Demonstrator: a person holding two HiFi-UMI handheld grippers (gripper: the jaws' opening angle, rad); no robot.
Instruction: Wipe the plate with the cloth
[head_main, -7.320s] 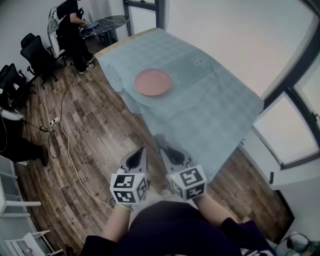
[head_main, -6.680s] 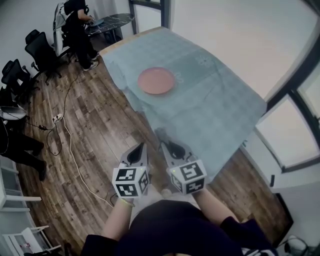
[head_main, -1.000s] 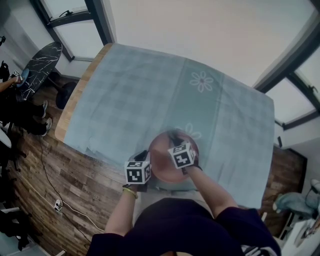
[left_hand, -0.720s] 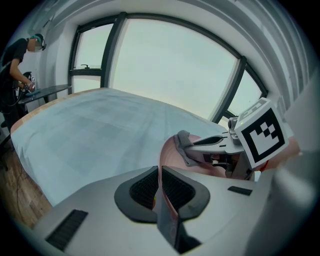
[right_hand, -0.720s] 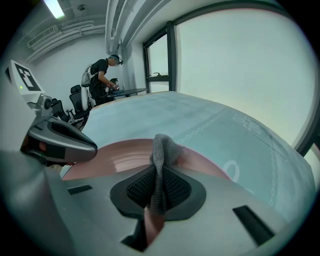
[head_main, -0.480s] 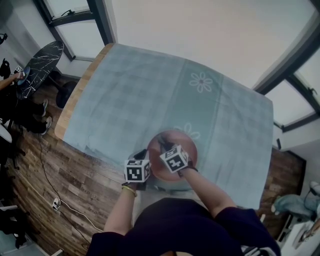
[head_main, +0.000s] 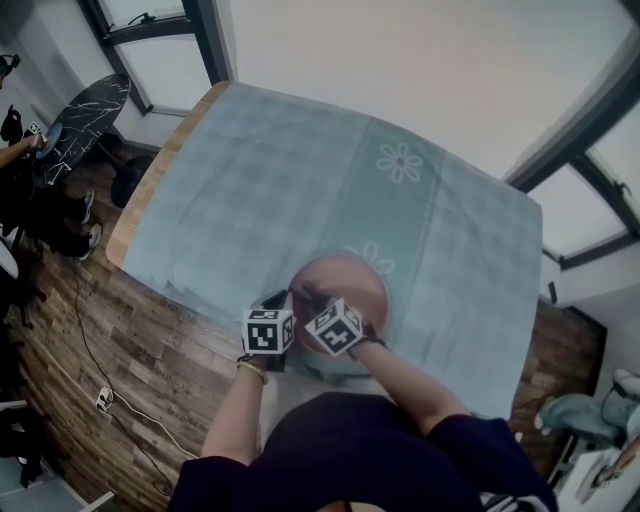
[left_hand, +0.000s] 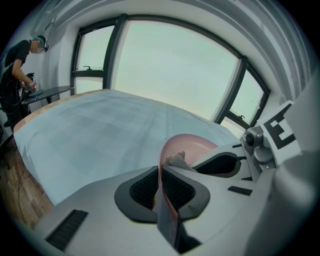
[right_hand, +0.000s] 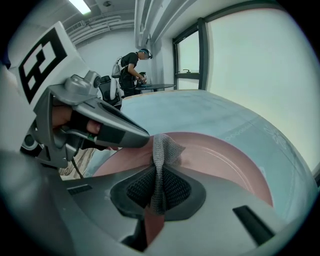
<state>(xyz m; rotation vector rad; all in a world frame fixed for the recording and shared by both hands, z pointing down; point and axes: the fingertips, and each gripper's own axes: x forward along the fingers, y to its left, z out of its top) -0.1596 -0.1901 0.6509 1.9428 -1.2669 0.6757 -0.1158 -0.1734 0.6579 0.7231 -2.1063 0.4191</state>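
A pink plate (head_main: 345, 288) lies on the light blue tablecloth (head_main: 250, 170) near the table's front edge. My left gripper (head_main: 284, 300) is shut on the plate's near-left rim; in the left gripper view the pink rim (left_hand: 161, 186) runs edge-on between the pads of the left gripper (left_hand: 161, 172). My right gripper (right_hand: 159, 172) is shut on a grey knitted cloth (right_hand: 164, 150), whose free end rests on the plate (right_hand: 225, 160) just inside that rim. In the head view the right gripper (head_main: 306, 297) sits right beside the left one.
The cloth-covered table (head_main: 470, 260) ends at a wooden edge (head_main: 150, 180) on the left; wood floor (head_main: 120, 330) lies beyond. A person (right_hand: 131, 67) stands at a dark round table (head_main: 85, 110) far left. Windows (left_hand: 170, 65) run behind the table.
Seconds ago I stood away from the table. Over the last second the right gripper slid left across the plate with the cloth, to the rim beside the left gripper, which stayed put.
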